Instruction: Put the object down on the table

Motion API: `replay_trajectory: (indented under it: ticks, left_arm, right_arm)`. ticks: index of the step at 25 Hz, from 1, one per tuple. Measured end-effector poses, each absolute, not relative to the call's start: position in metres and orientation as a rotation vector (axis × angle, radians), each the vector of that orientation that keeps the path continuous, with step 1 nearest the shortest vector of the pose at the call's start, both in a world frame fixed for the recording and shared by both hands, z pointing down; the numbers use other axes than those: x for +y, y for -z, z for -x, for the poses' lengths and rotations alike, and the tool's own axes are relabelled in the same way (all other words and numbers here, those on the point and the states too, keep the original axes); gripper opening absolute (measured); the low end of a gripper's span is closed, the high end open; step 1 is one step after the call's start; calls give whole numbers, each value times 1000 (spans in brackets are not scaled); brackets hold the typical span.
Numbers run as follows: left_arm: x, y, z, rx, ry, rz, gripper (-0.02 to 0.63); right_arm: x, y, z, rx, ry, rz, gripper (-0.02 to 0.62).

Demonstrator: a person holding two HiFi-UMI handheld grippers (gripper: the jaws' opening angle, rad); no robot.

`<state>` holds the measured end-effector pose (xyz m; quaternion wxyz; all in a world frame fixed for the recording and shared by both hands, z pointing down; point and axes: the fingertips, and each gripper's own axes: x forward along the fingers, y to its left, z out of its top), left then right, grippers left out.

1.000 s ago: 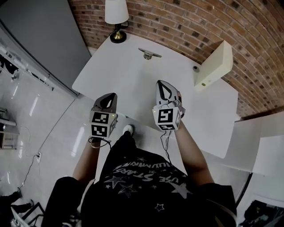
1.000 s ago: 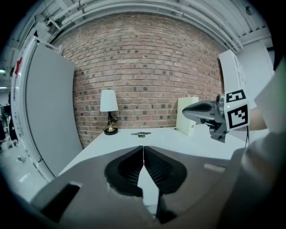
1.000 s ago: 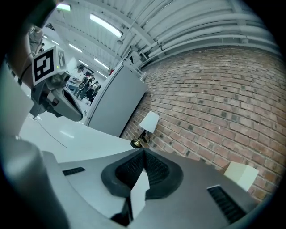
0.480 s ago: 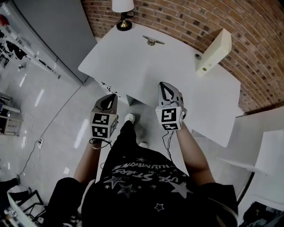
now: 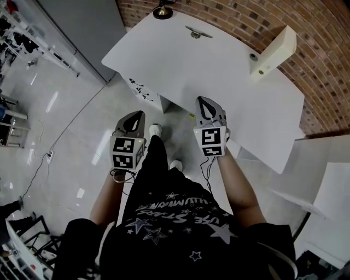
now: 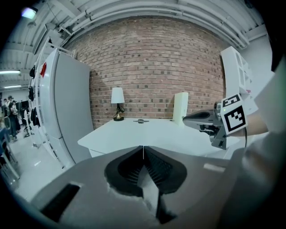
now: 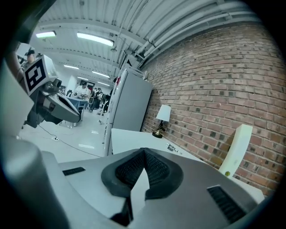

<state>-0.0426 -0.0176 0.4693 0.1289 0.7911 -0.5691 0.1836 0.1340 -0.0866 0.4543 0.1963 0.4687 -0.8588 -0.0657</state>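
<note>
Both shut tight on nothing: left claw (image 6: 143, 148) over the floor, right claw (image 7: 143, 152) at the white surface's (image 5: 229, 82) near edge. Small metal object (image 5: 198, 34) lies far across it, near the lamp (image 5: 162, 11).

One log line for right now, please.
left gripper: shut, empty | right gripper: shut, empty | table: ahead of both | metal object: on table, far end
</note>
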Motion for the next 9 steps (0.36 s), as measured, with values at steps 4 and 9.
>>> replay_trajectory:
  ticks: [4,9]
  left_arm:
    - [-5,-478,36,-1648,-513,-2312,20]
    - [-3,-471,34,-1638,-452,-2324,20]
  right_arm:
    - [-78,-472,-132,-2415,154,-1276,2]
    - [-82,-478,-130,-2424,119,-1281,2]
